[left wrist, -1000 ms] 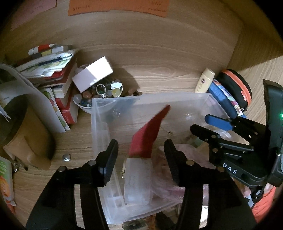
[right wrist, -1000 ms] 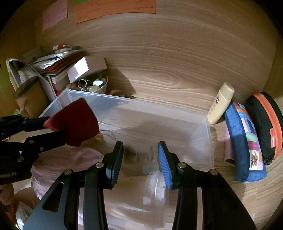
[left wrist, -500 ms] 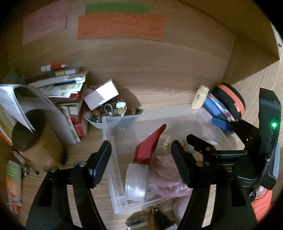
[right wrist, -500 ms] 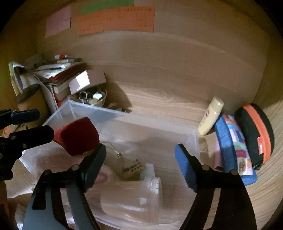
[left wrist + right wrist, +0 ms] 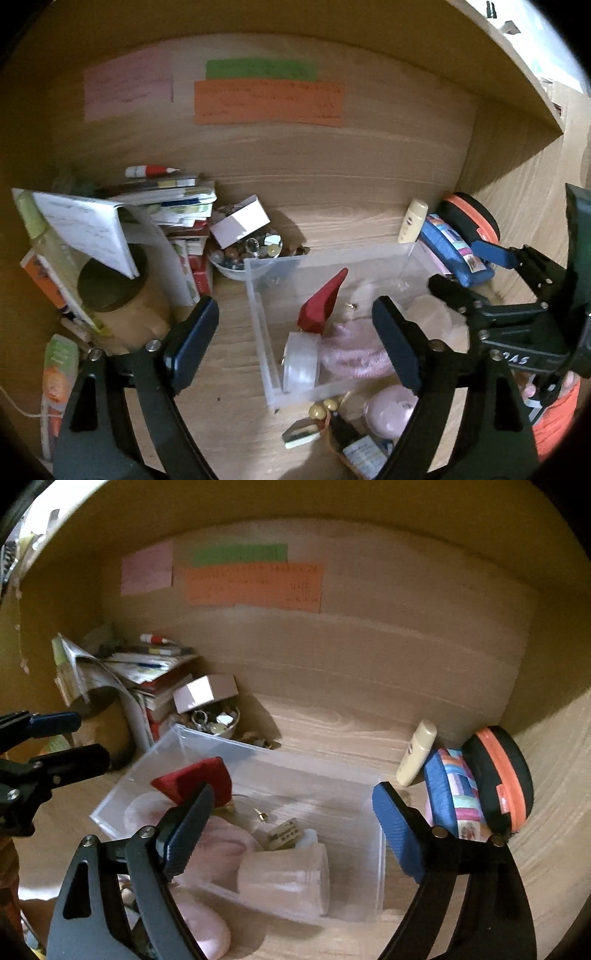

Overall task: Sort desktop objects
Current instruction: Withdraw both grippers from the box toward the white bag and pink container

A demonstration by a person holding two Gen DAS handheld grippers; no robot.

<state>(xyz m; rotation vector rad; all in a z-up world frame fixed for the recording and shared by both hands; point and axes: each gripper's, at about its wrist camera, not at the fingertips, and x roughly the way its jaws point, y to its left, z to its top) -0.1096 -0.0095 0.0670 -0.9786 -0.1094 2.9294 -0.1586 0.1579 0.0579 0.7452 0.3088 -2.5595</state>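
Note:
A clear plastic bin [image 5: 258, 317] [image 5: 376, 867] sits on the wooden desk. In it lie a red box [image 5: 323, 304] [image 5: 195, 779], a clear jar on its side [image 5: 301, 363] [image 5: 284, 878], pink fabric [image 5: 351, 350] [image 5: 221, 845] and a small tag [image 5: 286, 836]. My left gripper [image 5: 291, 343] is open and empty, held above the bin's left wall. My right gripper [image 5: 291, 830] is open and empty above the bin; it also shows at the right of the left wrist view [image 5: 469, 273].
A stack of books and papers [image 5: 166, 210], a brown jar [image 5: 118, 306] and a bowl of trinkets [image 5: 251, 251] with a white box stand left. A lotion tube [image 5: 415, 753], blue pouch [image 5: 452, 790] and black-orange case [image 5: 498, 775] stand right. Small items [image 5: 343, 424] lie in front.
Both grippers opened wide and pulled back and up from the bin. The red box and the clear jar were let go and now lie in the bin.

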